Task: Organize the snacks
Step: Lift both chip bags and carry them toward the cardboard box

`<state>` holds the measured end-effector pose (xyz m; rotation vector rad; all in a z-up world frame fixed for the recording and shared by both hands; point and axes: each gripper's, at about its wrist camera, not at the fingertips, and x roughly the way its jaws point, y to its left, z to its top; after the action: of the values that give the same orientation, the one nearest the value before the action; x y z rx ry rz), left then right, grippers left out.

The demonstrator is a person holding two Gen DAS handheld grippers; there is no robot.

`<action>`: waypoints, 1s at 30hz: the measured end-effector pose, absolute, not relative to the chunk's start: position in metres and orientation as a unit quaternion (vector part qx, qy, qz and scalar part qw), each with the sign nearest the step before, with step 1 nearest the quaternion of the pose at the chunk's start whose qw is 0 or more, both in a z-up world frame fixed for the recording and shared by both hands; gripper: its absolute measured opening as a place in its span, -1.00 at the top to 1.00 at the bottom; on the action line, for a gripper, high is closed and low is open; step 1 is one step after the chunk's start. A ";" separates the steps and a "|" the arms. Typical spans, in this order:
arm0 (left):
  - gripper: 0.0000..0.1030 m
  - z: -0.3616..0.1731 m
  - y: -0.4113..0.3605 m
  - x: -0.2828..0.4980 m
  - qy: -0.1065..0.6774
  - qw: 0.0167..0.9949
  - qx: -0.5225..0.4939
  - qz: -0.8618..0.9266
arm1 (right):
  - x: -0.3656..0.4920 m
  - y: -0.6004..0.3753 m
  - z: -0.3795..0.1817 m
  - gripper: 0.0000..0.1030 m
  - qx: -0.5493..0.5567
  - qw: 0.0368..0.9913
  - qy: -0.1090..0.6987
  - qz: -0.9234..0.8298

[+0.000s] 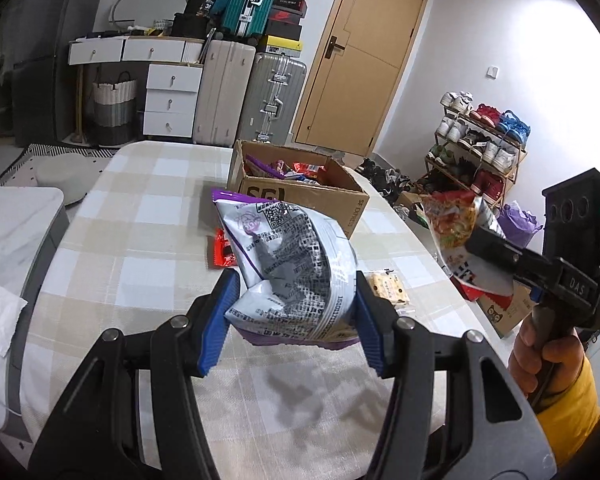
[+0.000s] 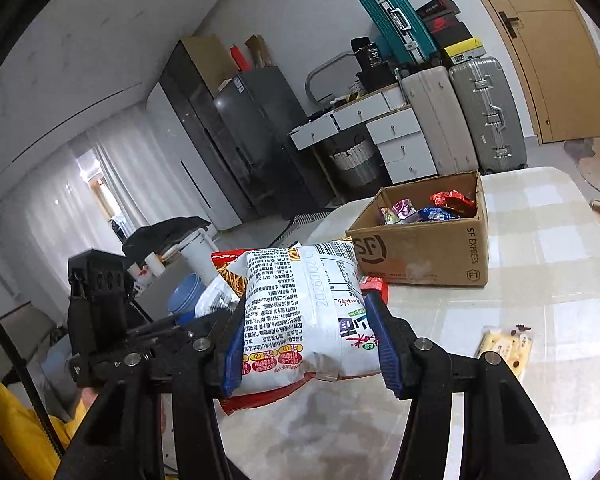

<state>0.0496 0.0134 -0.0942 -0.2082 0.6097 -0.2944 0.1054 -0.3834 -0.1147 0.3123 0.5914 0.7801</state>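
Holding one packet apiece, both tools hang above the checked table [image 1: 112, 248], clear of its cloth, presumably so each load can travel over the carton wall. At lower centre of the left wrist view, the left tool [image 1: 290, 320] is clenched on a purple-and-white snack bag [image 1: 288, 264], its blue pads [image 1: 216, 332] pressing the crumpled lower half so the bag stands upright. Behind it, upper centre, the open cardboard box [image 1: 300, 196] already contains several wrappers, which suggests it is the collecting place. A small red packet [image 1: 222, 252] lies on the table just left of the bag, and a pale biscuit packet [image 1: 388, 286] just right; both are probably still to be gathered. At right, the right tool [image 2: 310, 344] grips a red-and-white noodle-snack bag [image 2: 300, 312] by its lower half, the box lying to its upper right.
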 end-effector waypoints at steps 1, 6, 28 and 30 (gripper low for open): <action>-0.02 -0.092 0.015 0.046 0.297 0.938 -0.102 -0.144 | 0.103 -0.383 -0.116 -0.06 0.148 0.871 0.283 0.374; -0.03 -0.086 0.018 0.035 0.297 0.939 -0.100 -0.141 | 0.097 -0.383 -0.116 -0.06 0.149 0.874 0.280 0.369; -0.03 0.004 0.032 0.081 0.242 0.956 -0.090 -0.136 | 0.162 -0.382 0.018 -0.06 0.071 0.912 0.179 0.361; -0.03 0.019 0.029 0.099 0.241 0.957 -0.081 -0.138 | 0.179 -0.382 0.028 -0.06 0.070 0.916 0.174 0.354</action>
<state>0.0989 0.0288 0.0185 -0.1636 0.4899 -0.2808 0.1791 -0.3820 0.0280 0.1437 0.3578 0.7283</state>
